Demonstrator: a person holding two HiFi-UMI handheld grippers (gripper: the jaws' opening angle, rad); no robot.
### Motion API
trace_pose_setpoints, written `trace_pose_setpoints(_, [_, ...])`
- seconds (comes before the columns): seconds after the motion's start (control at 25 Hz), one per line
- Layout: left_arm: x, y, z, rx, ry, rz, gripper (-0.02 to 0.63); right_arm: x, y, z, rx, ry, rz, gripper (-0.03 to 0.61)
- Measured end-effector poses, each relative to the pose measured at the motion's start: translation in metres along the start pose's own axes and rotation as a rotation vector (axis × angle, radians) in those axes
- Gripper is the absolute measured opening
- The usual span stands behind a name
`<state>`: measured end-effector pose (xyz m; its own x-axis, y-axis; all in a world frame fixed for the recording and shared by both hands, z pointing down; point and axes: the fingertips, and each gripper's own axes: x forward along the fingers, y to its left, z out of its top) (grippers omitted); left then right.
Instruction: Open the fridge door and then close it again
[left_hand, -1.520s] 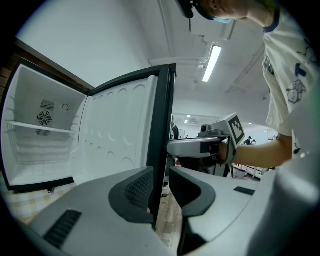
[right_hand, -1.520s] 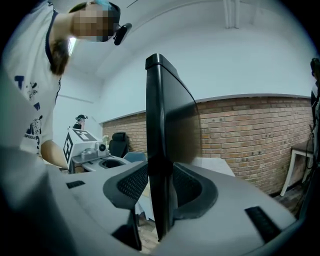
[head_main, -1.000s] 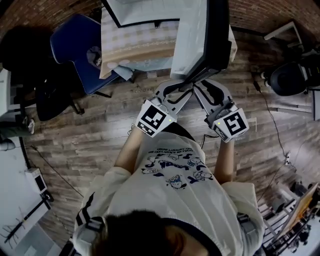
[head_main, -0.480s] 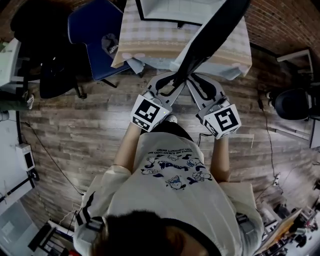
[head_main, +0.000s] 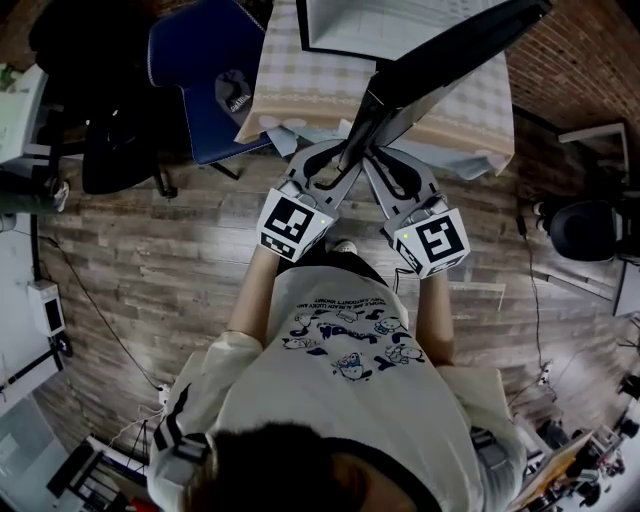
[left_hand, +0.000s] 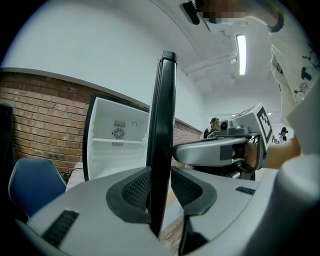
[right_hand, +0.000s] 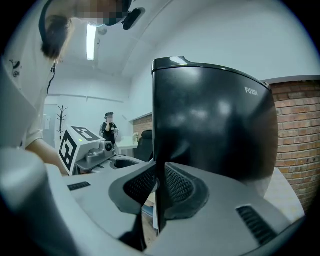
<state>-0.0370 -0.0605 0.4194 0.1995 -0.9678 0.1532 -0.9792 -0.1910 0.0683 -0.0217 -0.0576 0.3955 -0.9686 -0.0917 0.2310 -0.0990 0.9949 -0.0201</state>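
The fridge door, bearing FUXIN lettering, stands edge-on, clamped by the right gripper and by the left gripper, whose jaws have just been widening.

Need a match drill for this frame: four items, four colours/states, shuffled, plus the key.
Items:
1. fridge door
2. chair
3. tablecloth
4. right gripper

Colours/states:
A. blue
B. shut on the door's edge
C. pale, checked
D. glossy black, swung open

Pairs: 1-D, 2-A, 3-C, 4-B
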Motion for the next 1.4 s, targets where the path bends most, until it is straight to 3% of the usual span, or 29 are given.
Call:
trace_pose_setpoints(0.32, [0.003,0.06,0.005,-0.01,-0.001,-0.01,0.133,0.055,-0.002,0.014,0.026,-0.015,0.033,0.067])
trace_pose_setpoints(0.64, [0.014,0.122,0.009,-0.02,-0.013,0.005,0.143,0.105,-0.018,0.026,0.046,-0.031,0.012,0.067])
trace_pose_setpoints(1.4, [0.054,0.223,0.024,-0.006,-0.019,-0.033,0.155,0.19,-0.073,0.047,0.103,-0.06,-0.142,0.067])
